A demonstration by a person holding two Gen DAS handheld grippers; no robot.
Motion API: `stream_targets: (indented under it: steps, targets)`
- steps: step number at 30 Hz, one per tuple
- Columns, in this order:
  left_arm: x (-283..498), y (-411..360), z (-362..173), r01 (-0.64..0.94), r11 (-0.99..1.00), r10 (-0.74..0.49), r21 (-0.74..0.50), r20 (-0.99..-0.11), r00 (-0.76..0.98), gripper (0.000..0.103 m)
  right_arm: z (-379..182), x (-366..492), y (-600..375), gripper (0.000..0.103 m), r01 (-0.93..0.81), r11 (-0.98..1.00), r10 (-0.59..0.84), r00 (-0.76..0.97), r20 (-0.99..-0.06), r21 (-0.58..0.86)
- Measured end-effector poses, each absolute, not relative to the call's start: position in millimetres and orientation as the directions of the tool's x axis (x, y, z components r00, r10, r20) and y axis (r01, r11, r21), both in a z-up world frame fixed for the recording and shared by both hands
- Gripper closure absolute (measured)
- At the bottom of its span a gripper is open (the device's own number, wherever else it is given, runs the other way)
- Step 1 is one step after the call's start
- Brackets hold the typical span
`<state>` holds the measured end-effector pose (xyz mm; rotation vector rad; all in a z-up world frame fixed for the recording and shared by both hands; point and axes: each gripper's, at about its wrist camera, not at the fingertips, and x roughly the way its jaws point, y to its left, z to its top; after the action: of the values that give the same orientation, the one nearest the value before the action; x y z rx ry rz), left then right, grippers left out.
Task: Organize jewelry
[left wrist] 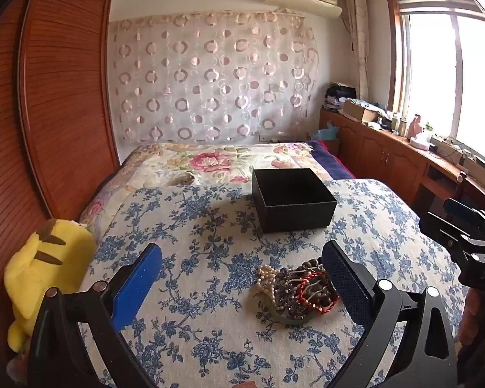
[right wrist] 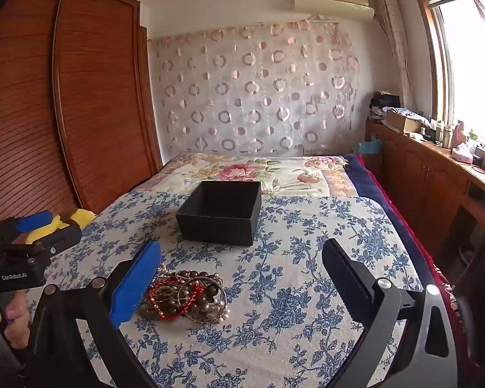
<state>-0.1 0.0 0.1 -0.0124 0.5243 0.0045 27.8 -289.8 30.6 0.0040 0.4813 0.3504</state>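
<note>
Left gripper (left wrist: 242, 278) and right gripper (right wrist: 242, 278) both spread wide, holding nothing. Tangled pile of pearl, brown-bead and red-cord jewelry (left wrist: 296, 289) lies on the blue-floral quilt (left wrist: 194, 226); open black square box (left wrist: 292, 199) at 12 o'clock beyond, nothing between.

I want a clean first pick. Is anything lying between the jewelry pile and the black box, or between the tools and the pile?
Nothing visible. Only bare blue-flowered quilt separates the jewelry pile from the open black box. Left tool and right tool are both open, with clear paths.
</note>
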Motion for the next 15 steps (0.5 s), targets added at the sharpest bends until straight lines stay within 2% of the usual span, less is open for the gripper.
stream_targets:
  steps: [15]
  targets:
    - [-2.5, -2.1, 8.1, -0.005, 1.0, -0.001, -0.012, -0.494, 0.869, 0.007, 32.1, 26.2, -289.7, 0.002, -0.327, 0.941, 0.331, 0.828, -0.452, 0.091]
